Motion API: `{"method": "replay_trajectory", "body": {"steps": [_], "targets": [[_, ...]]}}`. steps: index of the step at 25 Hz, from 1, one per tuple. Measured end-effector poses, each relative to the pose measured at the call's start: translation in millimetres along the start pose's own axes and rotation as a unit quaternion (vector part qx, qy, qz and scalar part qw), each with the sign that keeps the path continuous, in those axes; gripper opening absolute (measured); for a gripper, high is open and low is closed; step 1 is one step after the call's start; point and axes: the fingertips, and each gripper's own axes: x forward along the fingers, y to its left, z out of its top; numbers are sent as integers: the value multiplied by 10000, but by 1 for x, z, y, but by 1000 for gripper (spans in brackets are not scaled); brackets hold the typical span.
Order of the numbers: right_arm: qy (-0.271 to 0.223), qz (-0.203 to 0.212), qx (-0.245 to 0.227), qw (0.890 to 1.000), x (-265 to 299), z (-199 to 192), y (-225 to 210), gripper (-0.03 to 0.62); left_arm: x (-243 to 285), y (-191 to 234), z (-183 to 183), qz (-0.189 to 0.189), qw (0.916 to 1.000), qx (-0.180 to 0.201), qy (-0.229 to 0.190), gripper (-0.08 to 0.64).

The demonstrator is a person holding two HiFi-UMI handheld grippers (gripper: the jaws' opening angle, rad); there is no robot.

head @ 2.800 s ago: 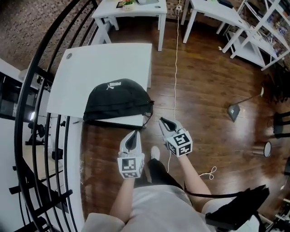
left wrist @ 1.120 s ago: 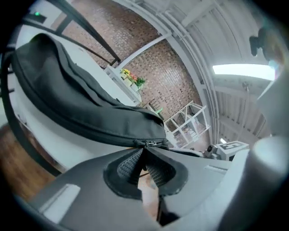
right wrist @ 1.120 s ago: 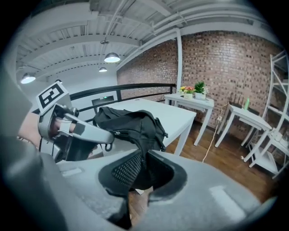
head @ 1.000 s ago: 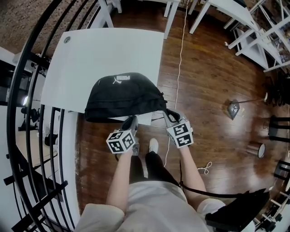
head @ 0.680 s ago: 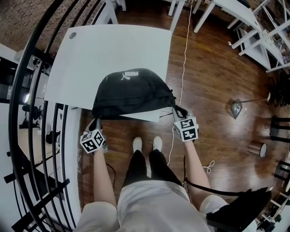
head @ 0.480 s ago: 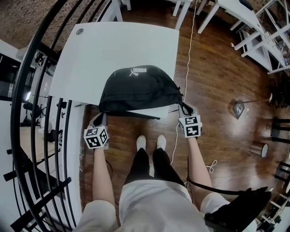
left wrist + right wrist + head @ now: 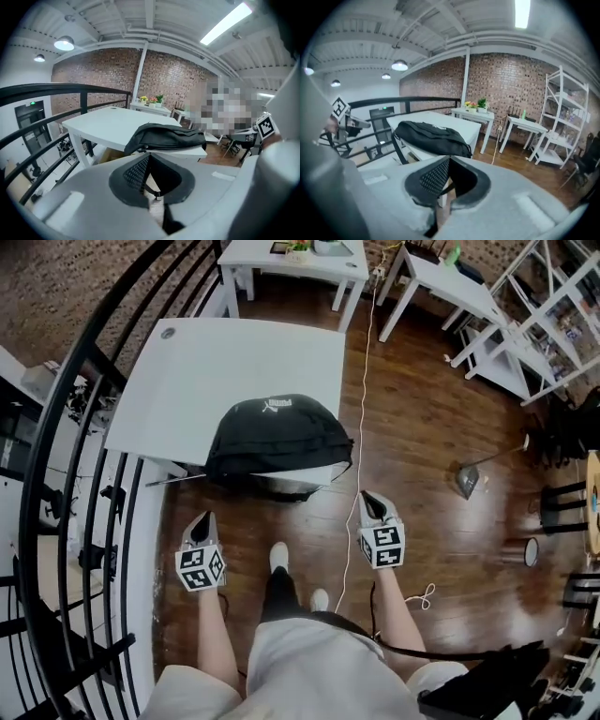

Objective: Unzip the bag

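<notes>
While both of my grippers hang off the near side of the table (image 7: 234,352), over the floor, neither has anything in it. The left gripper (image 7: 200,527) and the right gripper (image 7: 371,506) each have their jaws pressed together, empty. The bag (image 7: 277,435) lies at the table's near edge, its front slumping a little past that edge. I judge it soft and light (cloth that will bunch and slide on the smooth table top). So one gripper should pinch the cloth beside the zip to anchor it against the table, while the other takes the small pull tab, which I cannot make out from here.
</notes>
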Motion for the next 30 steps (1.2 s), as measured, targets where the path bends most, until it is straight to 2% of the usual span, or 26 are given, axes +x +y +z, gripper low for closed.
{"method": "replay_trajectory", "body": {"steps": [3,7,11,13,17,22,24,27,30], "targets": [[-704,388,349,9962,-55,29,29,-9,-34,-51,20,-310,9982,206,-476,17],[-1669,878,208,9818,-135,60,63,-9,-103,-138,53,-537,9884,510,-1324,17],[-2132,1167,296,9696,-210,70,85,-9,-182,-236,51,-918,9790,660,-1696,17],[-2263,1313,388,9644,-244,72,96,-9,-216,-268,50,-996,9747,741,-1856,17],[-2502,1396,341,9575,-292,76,114,-9,-265,-287,63,-970,9641,929,-2289,17],[-2674,1331,216,9541,-323,82,127,-9,-305,-287,74,-862,9522,1195,-2674,17],[-2732,1295,138,9531,-331,85,133,-9,-320,-294,74,-951,9468,1309,-2783,17],[-2767,1267,9,9526,-338,86,146,-9,-331,-295,67,-1139,9442,1239,-2832,17],[-2773,1288,-109,9521,-340,89,161,-9,-331,-289,60,-1235,9464,1194,-2736,17]]}}
